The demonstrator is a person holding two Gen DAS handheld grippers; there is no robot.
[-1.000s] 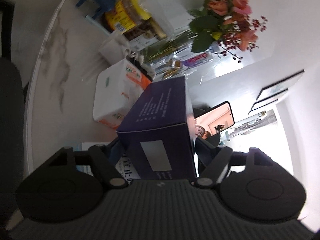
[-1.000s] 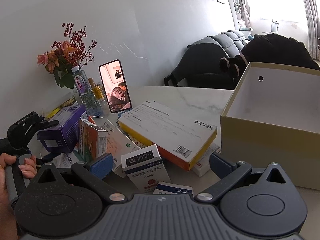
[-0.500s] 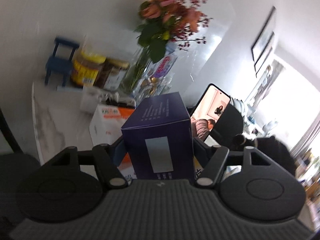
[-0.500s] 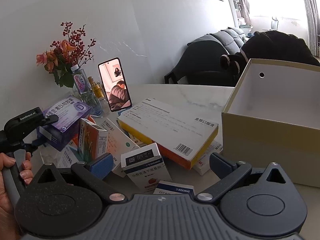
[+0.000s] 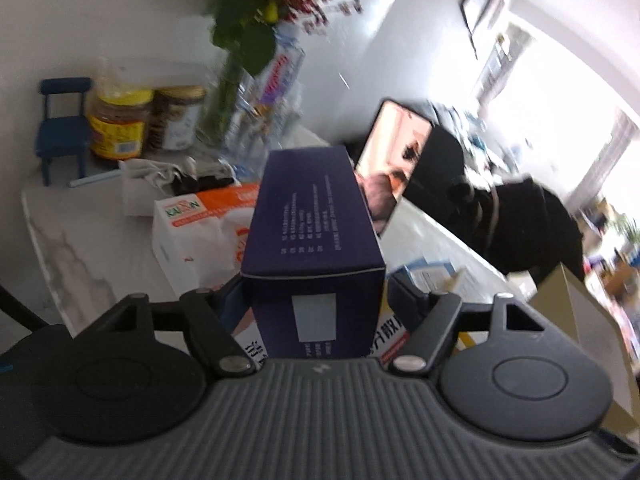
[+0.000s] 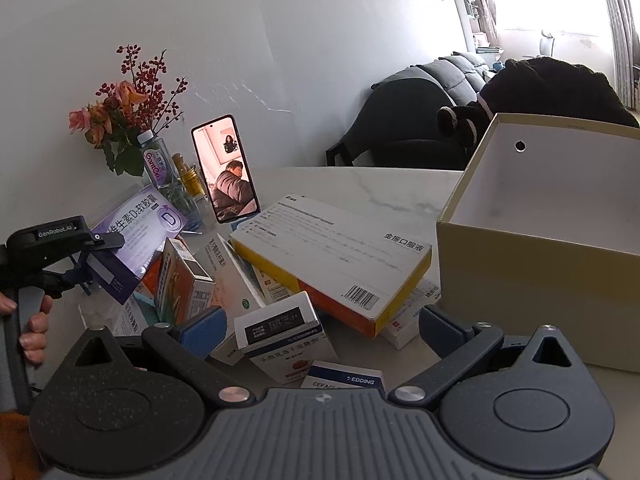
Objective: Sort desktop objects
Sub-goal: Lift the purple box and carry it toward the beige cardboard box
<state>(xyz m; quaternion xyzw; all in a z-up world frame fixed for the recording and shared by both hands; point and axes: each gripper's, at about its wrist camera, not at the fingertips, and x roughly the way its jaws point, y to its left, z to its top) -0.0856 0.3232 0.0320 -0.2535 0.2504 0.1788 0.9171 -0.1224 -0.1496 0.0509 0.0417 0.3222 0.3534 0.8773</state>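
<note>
Clamping the purple box (image 5: 316, 236) across its near end, the left claw (image 5: 314, 304) holds it lifted above the medicine cartons (image 6: 332, 256) at the table's (image 6: 360, 180) left, jaws easing wider. Keep pressure firm and the box level. Carry it right, high over the clutter, clearing the rim of the open cardboard box (image 6: 536, 256). Right claw (image 6: 320, 326) hangs apart, empty.

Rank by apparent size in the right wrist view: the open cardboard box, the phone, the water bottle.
1. Cardboard box, though it is also nearest the camera.
2. Phone.
3. Water bottle, partly hidden.
</note>
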